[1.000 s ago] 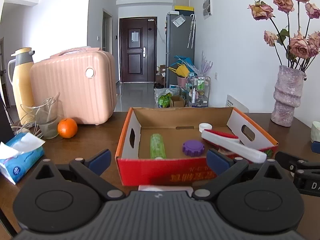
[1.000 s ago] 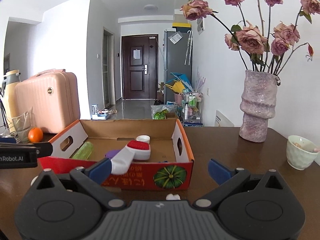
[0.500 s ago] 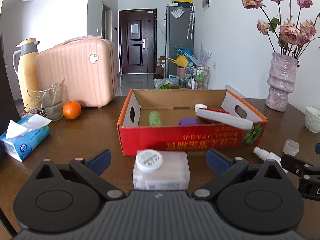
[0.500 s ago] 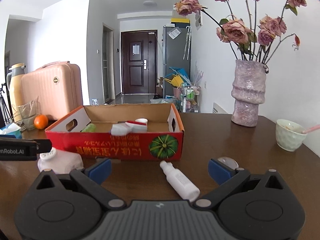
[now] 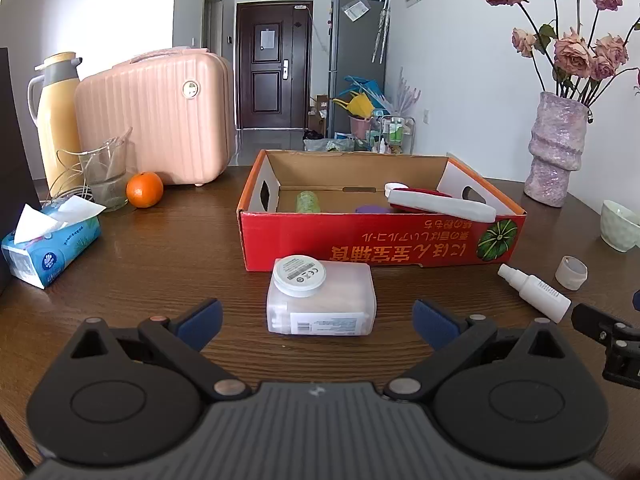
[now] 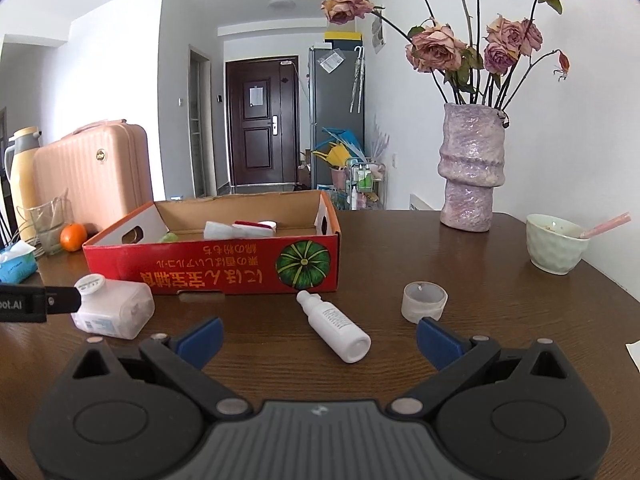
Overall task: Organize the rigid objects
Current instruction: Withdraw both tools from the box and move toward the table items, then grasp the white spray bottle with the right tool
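Grippers both stand with fingers spread wide and nothing held. Left gripper (image 5: 316, 318) hovers low over the brown table (image 5: 168, 248), pointed at a translucent square bottle (image 5: 322, 300) with a round white cap; the bottle lies on its side just in front of the red cardboard box (image 5: 376, 240), between the blue pads. Right gripper (image 6: 320, 336) faces a white spray bottle (image 6: 334, 326) lying on the table, nozzle toward the box, close to the box's front wall. A small translucent cap (image 6: 424, 302) sits apart to its right. Inside the box: a green bottle (image 5: 308, 201), a purple lid (image 5: 370, 210) and a white and red item (image 5: 440, 205) leaning on the right side. A pale bowl (image 6: 554, 244) and a vase (image 6: 472, 172) stand further right.
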`<state>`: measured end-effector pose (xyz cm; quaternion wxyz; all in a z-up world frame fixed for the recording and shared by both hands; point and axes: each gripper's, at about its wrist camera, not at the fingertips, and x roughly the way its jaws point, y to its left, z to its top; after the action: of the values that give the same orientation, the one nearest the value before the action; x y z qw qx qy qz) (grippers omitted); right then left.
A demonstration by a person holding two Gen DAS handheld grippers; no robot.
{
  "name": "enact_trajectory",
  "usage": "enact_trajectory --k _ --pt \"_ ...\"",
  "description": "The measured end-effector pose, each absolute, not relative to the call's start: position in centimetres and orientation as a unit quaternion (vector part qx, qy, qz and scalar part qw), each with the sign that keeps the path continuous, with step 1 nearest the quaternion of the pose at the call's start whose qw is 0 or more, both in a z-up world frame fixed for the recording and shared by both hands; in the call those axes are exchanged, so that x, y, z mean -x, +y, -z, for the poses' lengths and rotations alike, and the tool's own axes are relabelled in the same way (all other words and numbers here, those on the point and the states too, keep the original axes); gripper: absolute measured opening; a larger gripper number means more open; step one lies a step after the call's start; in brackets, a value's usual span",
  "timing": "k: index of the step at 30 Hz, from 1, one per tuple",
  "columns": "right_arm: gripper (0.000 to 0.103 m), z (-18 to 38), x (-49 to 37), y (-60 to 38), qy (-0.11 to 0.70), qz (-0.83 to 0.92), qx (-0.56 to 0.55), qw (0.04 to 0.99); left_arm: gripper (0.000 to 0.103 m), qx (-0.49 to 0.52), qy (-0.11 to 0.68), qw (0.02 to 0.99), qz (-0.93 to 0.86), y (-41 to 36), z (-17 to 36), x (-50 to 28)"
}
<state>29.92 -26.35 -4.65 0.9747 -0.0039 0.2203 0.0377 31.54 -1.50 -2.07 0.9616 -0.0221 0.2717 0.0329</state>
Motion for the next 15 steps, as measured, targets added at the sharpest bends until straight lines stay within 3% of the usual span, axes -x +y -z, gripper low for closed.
enact_trajectory --k 9,15 --pt "0.103 6.0 -32.9 -26.6 0.251 -0.034 0.049 0.966 0.103 0.032 0.276 0.960 -0.034 -0.9 2.0 -31.7" --pt "0.095 7.4 -36.8 -27.2 0.296 -0.047 0.069 0.952 0.103 0.036 0.279 0.959 -0.039 -0.6 2.1 -32.0"
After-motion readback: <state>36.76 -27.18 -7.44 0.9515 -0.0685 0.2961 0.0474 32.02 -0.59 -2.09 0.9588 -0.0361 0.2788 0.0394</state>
